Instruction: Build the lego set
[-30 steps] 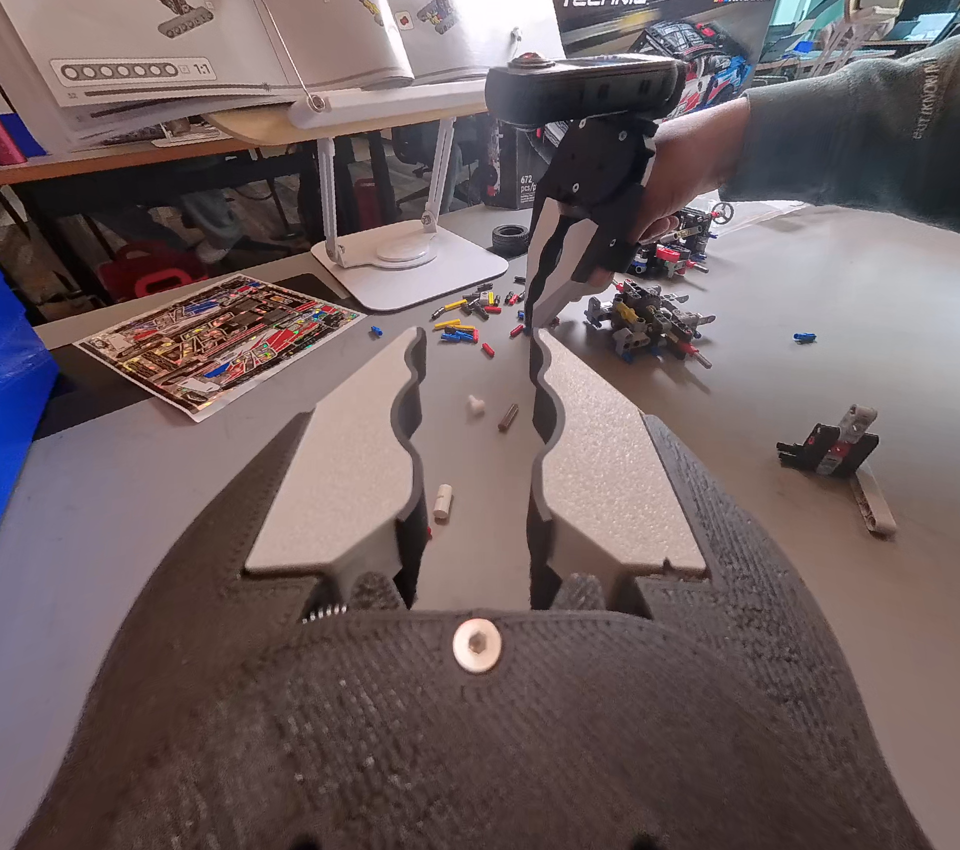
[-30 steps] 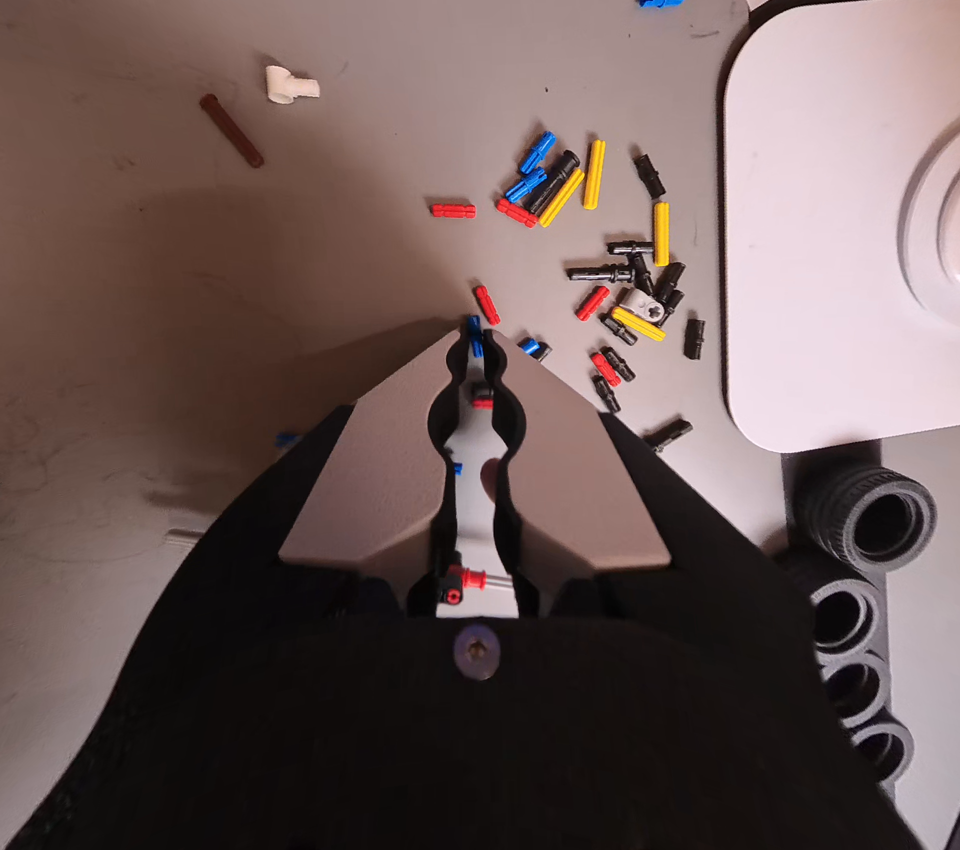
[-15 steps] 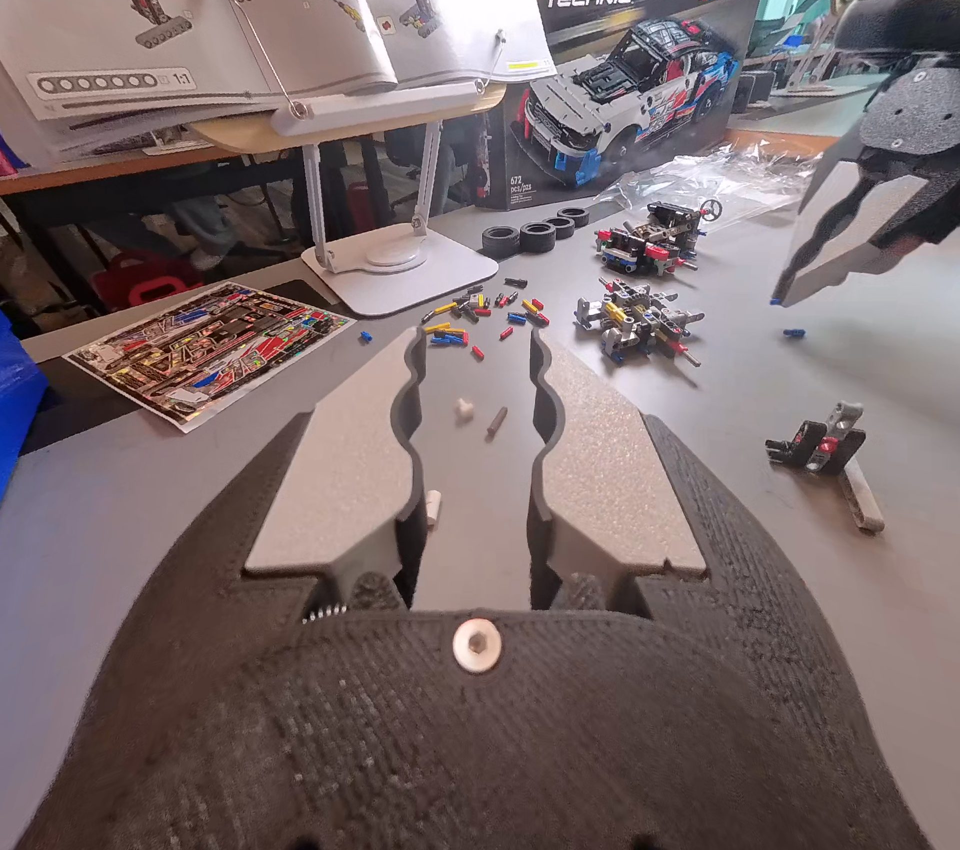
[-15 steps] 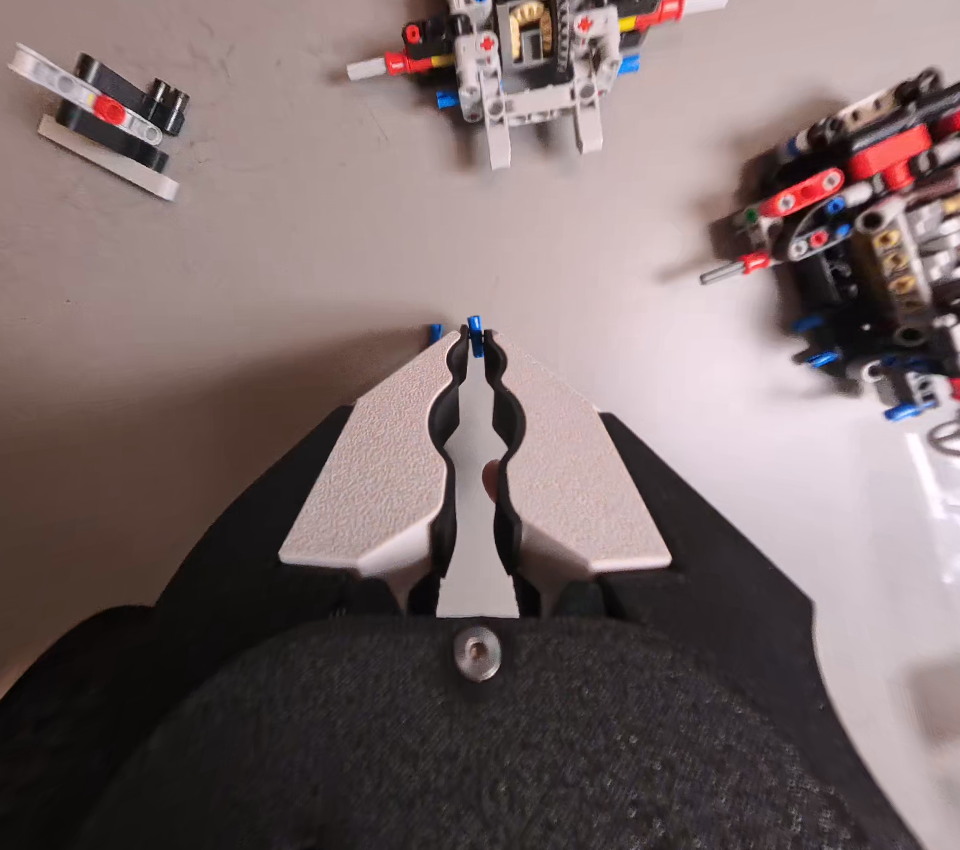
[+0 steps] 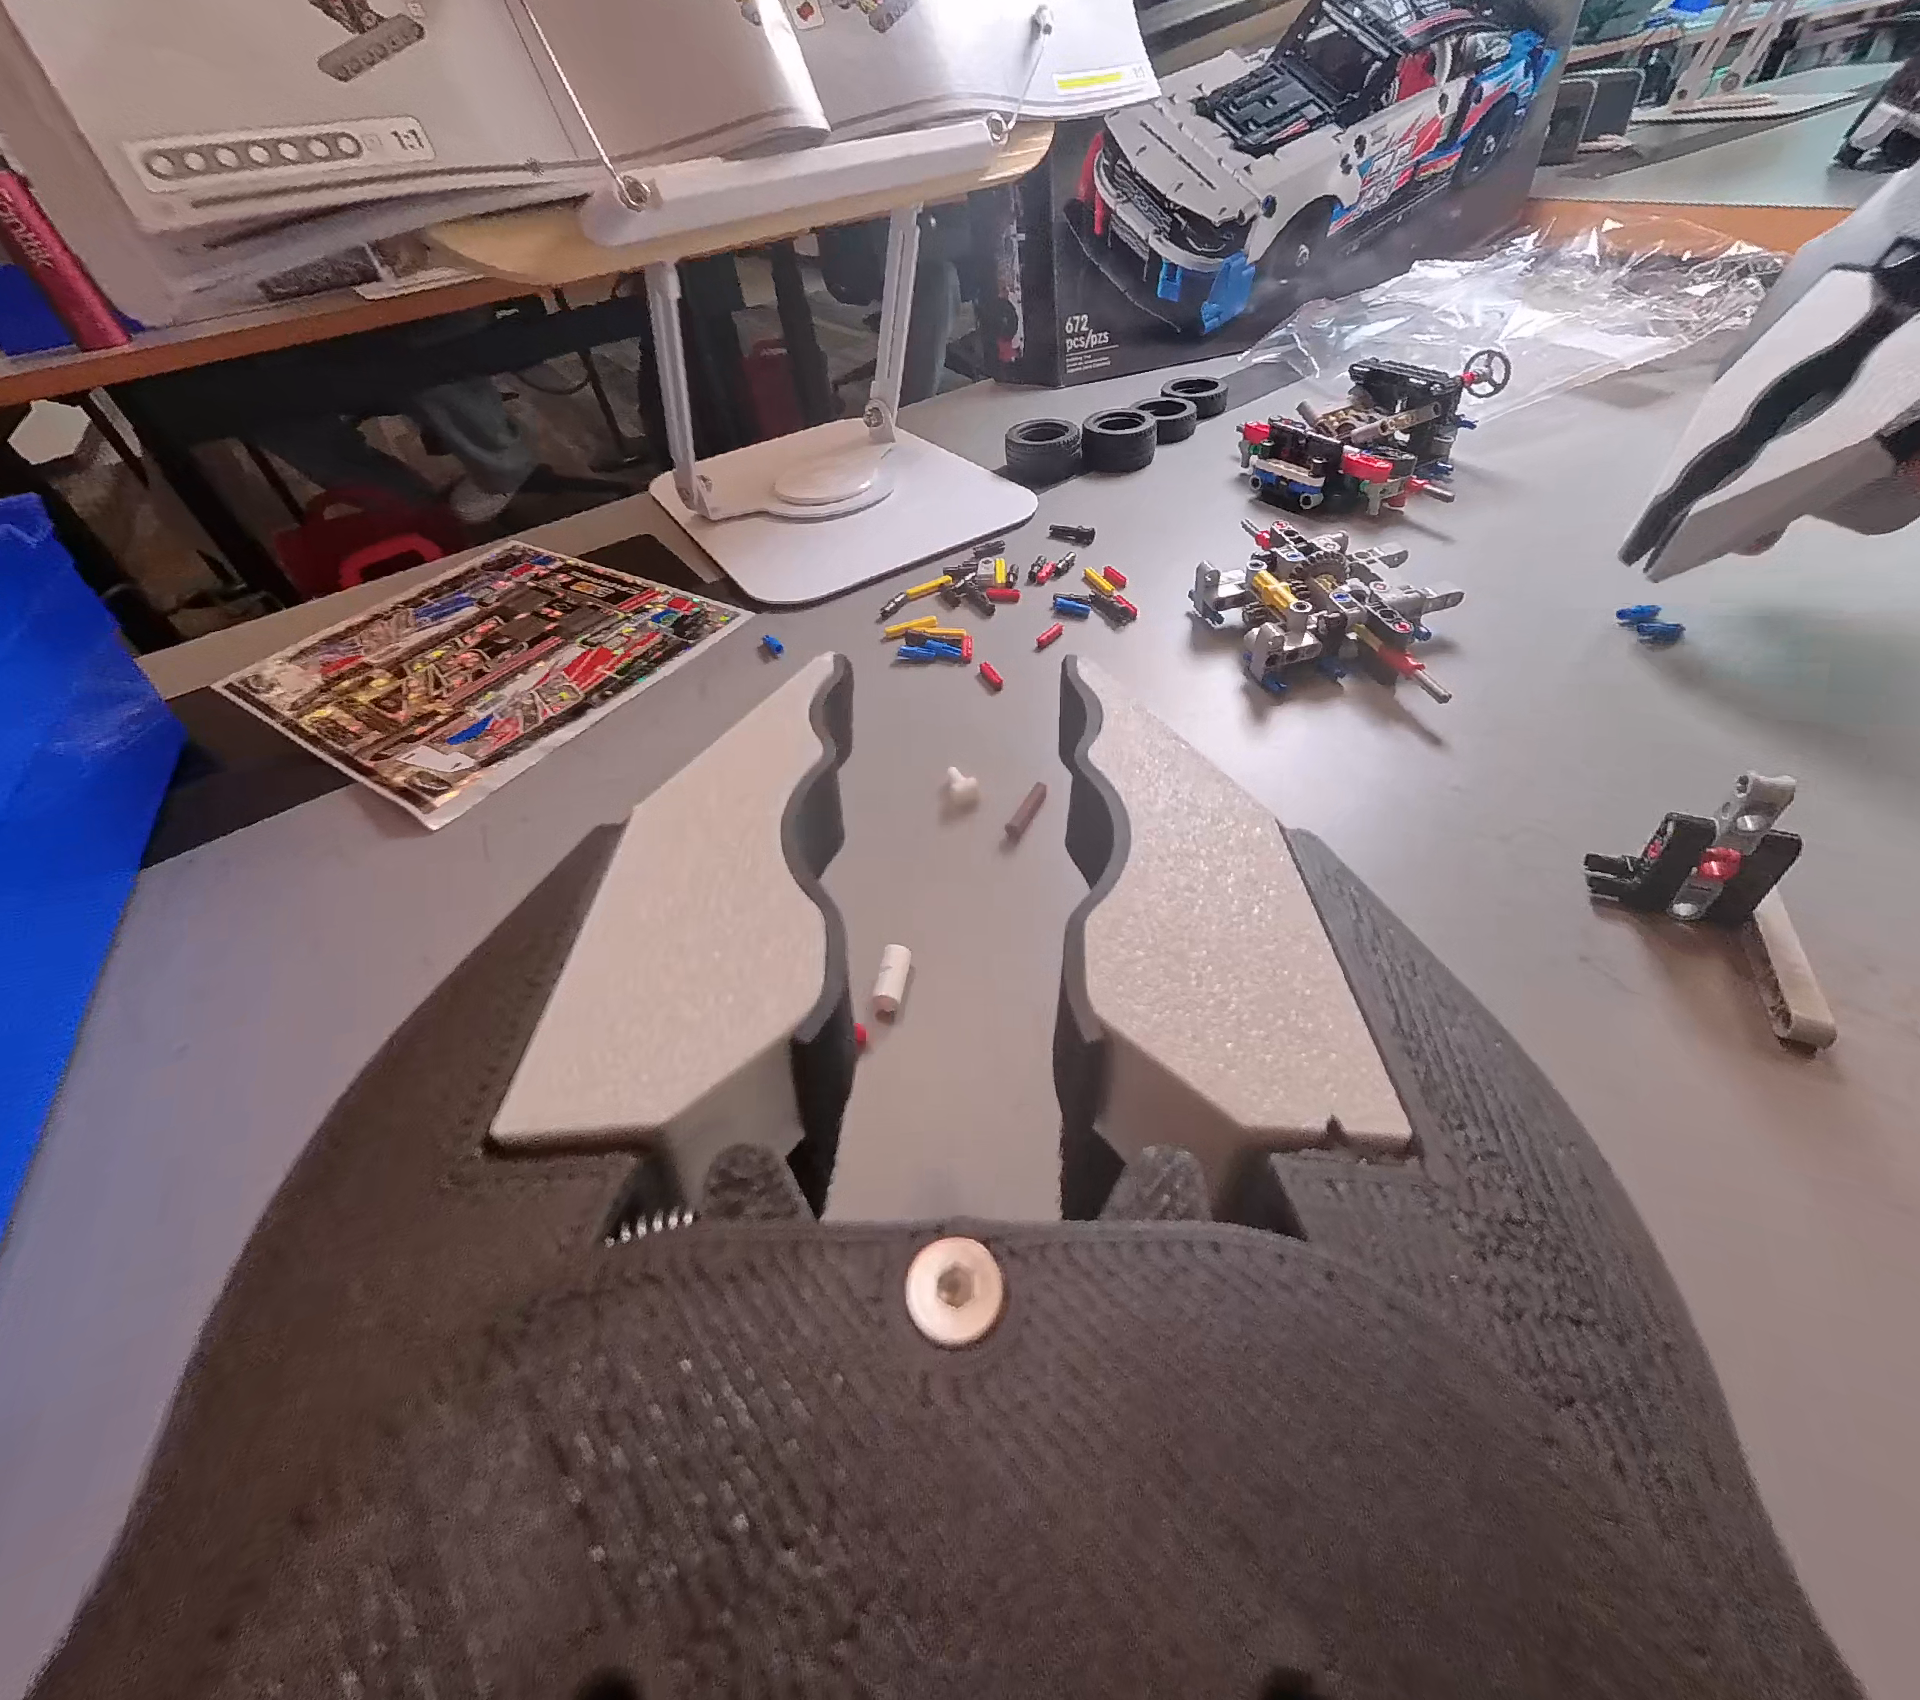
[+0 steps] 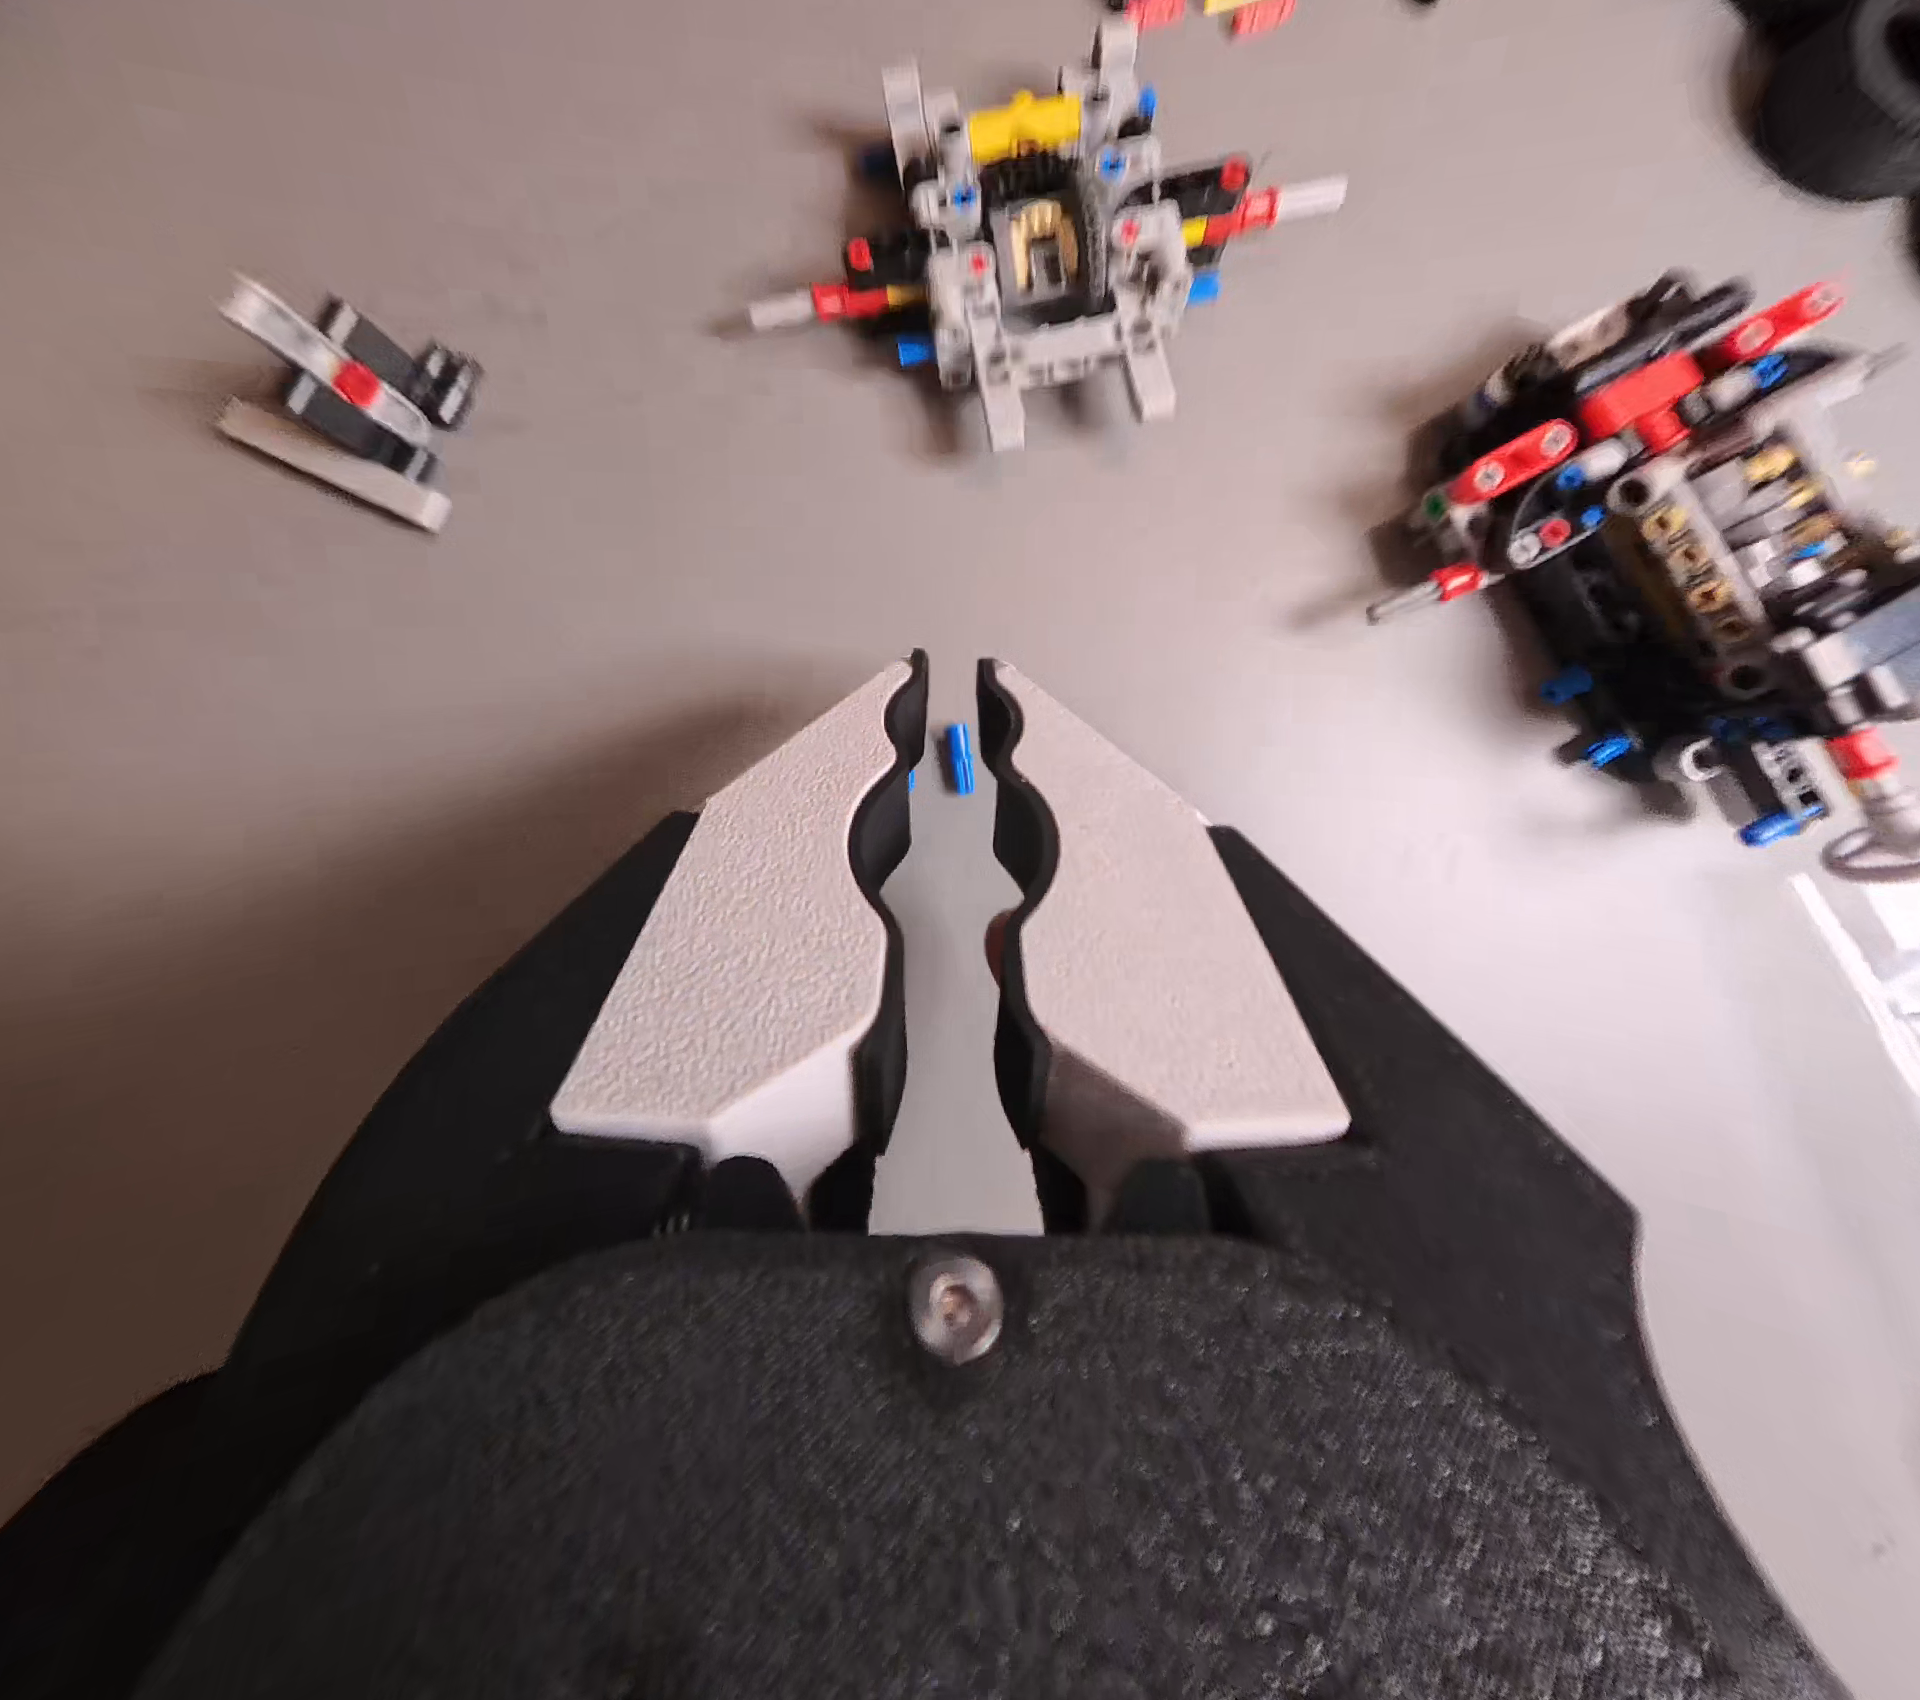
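Since half a second ago the right claw has parted its tips, and the blue pin it pinched then now lies on the grey table between the pads, touching neither; the claw is released. In the left wrist view that claw hangs at the right edge of the frame above two blue pins lying close together.

The left claw stands wide apart and bare, low over the table, unchanged. Between its fingers, on the table, lie a white connector, a brown axle and, nearer its base, a white tube.

Beyond it, mid-frame, a scatter of small pins in yellow, red, blue and black lies in front of the white book stand. To the right stand a grey gear assembly, a darker chassis assembly and a row of black tyres. A small black-and-grey subassembly lies at the lower right, a sticker sheet at the left.
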`<action>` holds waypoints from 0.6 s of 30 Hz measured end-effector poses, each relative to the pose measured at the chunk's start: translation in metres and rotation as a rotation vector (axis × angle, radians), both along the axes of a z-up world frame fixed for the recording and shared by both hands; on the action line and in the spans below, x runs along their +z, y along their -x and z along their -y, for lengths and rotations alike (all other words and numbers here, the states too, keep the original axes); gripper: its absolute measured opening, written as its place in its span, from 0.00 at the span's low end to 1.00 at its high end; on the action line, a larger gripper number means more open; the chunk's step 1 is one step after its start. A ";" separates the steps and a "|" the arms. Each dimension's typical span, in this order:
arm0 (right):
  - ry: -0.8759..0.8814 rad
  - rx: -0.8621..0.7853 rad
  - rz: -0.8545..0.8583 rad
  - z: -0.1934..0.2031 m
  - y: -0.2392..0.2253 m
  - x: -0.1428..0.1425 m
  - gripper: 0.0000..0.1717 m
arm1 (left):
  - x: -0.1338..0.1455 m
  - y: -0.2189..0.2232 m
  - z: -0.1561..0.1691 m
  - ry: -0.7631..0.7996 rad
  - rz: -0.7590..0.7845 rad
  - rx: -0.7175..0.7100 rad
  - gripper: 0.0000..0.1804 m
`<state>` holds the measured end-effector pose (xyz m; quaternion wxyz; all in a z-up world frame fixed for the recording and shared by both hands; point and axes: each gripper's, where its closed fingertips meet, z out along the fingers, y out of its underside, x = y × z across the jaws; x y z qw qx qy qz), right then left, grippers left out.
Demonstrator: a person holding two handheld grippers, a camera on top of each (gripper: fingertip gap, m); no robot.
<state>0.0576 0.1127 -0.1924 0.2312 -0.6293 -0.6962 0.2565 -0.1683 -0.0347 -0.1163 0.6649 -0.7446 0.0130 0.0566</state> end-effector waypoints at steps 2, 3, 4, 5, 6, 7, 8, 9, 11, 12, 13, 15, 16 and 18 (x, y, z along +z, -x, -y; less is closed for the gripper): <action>-0.036 0.005 -0.169 0.004 0.010 0.028 0.06 | 0.008 0.008 0.005 -0.020 -0.004 0.024 0.21; -0.059 0.003 -0.261 0.007 0.014 0.043 0.08 | 0.014 0.013 0.009 -0.036 -0.001 0.038 0.21; -0.077 -0.002 -0.357 0.010 0.016 0.060 0.10 | 0.020 0.017 0.012 -0.056 0.005 0.053 0.21; -0.079 -0.015 -0.444 0.014 0.017 0.075 0.12 | 0.026 0.022 0.016 -0.075 0.016 0.064 0.21; -0.064 -0.038 -0.523 0.018 0.017 0.088 0.14 | 0.031 0.026 0.020 -0.091 0.026 0.074 0.21; -0.034 -0.066 -0.594 0.022 0.016 0.098 0.16 | 0.038 0.030 0.025 -0.109 0.034 0.084 0.21; 0.005 -0.093 -0.648 0.027 0.015 0.104 0.18 | 0.047 0.035 0.031 -0.131 0.038 0.096 0.21; 0.038 -0.114 -0.684 0.032 0.014 0.106 0.18 | 0.058 0.040 0.038 -0.154 0.041 0.108 0.21; 0.066 -0.127 -0.723 0.042 0.012 0.102 0.18 | 0.083 0.051 0.057 -0.191 0.044 0.139 0.22; 0.060 -0.121 -0.733 0.047 0.012 0.098 0.18 | 0.096 0.058 0.068 -0.210 0.046 0.159 0.22; 0.044 -0.113 -0.743 0.049 0.011 0.093 0.17 | 0.109 0.065 0.081 -0.228 0.048 0.176 0.22; -0.016 -0.103 -0.769 0.050 0.012 0.086 0.14 | 0.127 0.079 0.106 -0.242 0.059 0.211 0.21; -0.035 -0.101 -0.777 0.049 0.012 0.084 0.13 | 0.132 0.086 0.118 -0.234 0.068 0.228 0.21; -0.040 -0.083 -0.759 0.051 0.013 0.078 0.13 | 0.133 0.098 0.140 -0.189 0.086 0.246 0.21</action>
